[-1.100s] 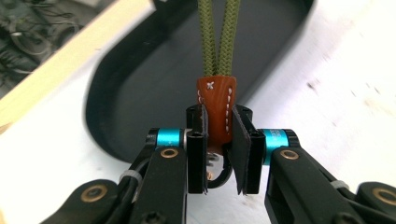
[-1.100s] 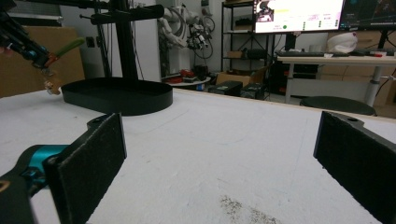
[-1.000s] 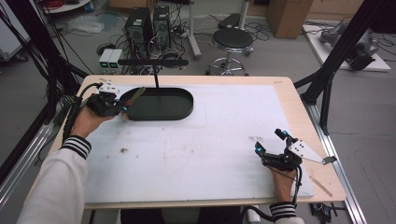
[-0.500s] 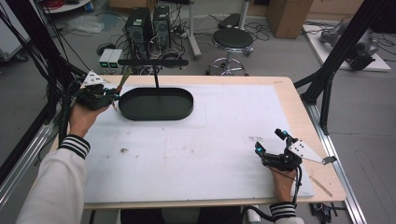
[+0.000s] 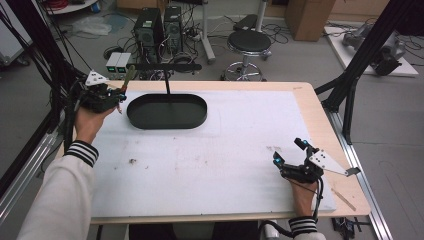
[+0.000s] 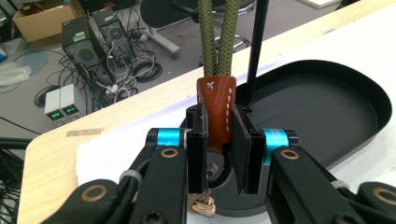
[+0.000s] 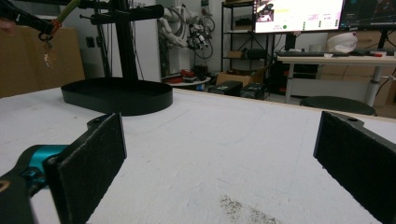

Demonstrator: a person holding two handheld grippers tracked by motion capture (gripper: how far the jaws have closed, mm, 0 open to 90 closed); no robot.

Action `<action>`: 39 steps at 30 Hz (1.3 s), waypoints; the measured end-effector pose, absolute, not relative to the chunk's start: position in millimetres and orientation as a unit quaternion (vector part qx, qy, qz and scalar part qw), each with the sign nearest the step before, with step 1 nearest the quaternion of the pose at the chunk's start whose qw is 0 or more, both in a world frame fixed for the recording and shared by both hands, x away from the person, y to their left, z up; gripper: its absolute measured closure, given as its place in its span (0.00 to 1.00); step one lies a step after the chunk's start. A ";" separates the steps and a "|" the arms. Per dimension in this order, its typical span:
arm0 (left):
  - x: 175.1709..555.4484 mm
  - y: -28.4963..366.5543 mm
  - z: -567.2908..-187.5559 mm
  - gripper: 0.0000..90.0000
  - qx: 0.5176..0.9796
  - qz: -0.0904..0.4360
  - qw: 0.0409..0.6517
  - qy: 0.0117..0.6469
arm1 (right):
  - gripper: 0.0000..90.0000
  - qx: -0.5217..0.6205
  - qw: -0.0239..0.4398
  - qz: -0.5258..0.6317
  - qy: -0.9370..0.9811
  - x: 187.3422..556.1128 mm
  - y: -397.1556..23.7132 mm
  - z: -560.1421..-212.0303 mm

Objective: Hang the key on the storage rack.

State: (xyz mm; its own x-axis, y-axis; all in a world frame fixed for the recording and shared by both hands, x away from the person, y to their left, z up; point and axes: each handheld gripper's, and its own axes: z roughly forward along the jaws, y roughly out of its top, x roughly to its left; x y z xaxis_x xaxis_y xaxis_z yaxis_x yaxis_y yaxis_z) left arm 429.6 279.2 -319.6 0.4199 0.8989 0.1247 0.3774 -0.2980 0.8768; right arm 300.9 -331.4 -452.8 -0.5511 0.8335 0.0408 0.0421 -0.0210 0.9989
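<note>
Between the left hand-held gripper pads, a pinched brown leather tab hides its metal clasp.

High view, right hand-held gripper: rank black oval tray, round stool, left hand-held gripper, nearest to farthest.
From the right hand-held gripper, at the table's near right:
1. Black oval tray, far-left part of the table.
2. Round stool, on the floor beyond the table's far edge.
3. Left hand-held gripper, at the far-left corner, holding a key strap.
</note>
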 end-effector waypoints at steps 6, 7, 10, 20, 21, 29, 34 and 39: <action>434.8 278.3 -318.8 0.86 0.735 0.330 0.401 0.436 | 0.02 0.348 0.321 0.622 0.623 301.6 -332.1 -452.8; 437.3 278.7 -320.8 0.86 0.732 0.329 0.400 0.442 | 0.02 0.351 0.320 0.622 0.623 301.2 -331.9 -452.8; 441.3 279.6 -324.5 0.86 0.733 0.329 0.392 0.448 | 0.02 0.350 0.320 0.621 0.623 301.2 -332.2 -452.8; 448.9 275.7 -332.2 0.86 0.731 0.324 0.395 0.452 | 0.02 0.350 0.317 0.624 0.623 301.3 -332.3 -452.9; 448.9 275.7 -332.2 0.86 0.731 0.324 0.395 0.452 | 0.02 0.350 0.317 0.623 0.623 301.3 -332.3 -452.8; 452.0 272.8 -335.7 0.86 0.731 0.333 0.382 0.457 | 0.02 0.350 0.318 0.623 0.623 301.3 -332.3 -452.9; 454.8 267.0 -339.5 0.86 0.730 0.338 0.376 0.460 | 0.02 0.350 0.318 0.623 0.623 301.3 -332.3 -452.8; 457.7 260.4 -343.7 0.86 0.730 0.340 0.367 0.465 | 0.02 0.350 0.317 0.623 0.623 301.3 -332.3 -452.8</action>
